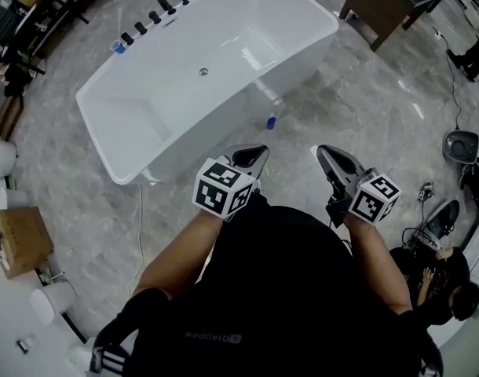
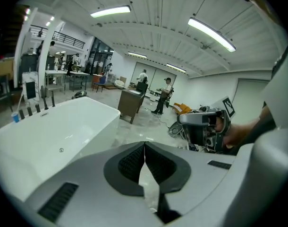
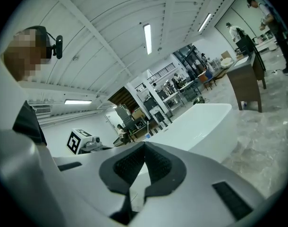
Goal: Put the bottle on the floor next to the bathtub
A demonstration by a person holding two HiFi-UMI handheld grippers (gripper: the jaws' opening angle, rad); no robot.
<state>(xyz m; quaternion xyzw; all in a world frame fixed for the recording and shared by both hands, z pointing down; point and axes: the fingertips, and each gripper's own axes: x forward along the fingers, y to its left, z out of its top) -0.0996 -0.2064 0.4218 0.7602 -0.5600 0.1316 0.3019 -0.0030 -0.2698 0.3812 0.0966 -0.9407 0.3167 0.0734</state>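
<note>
So the bottle (image 1: 270, 119) is on the floor (image 1: 341, 108) right beside the bathtub (image 1: 145, 108), mid-frame. Left gripper (image 1: 255, 154) and right gripper (image 1: 326, 155) sit just below it, jaws closed, holding nothing.

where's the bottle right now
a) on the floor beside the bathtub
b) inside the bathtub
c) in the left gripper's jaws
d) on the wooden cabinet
a: the bottle is on the grey floor close to the bathtub's side wall, while the left gripper and the right gripper both have their jaws shut on nothing.
</note>
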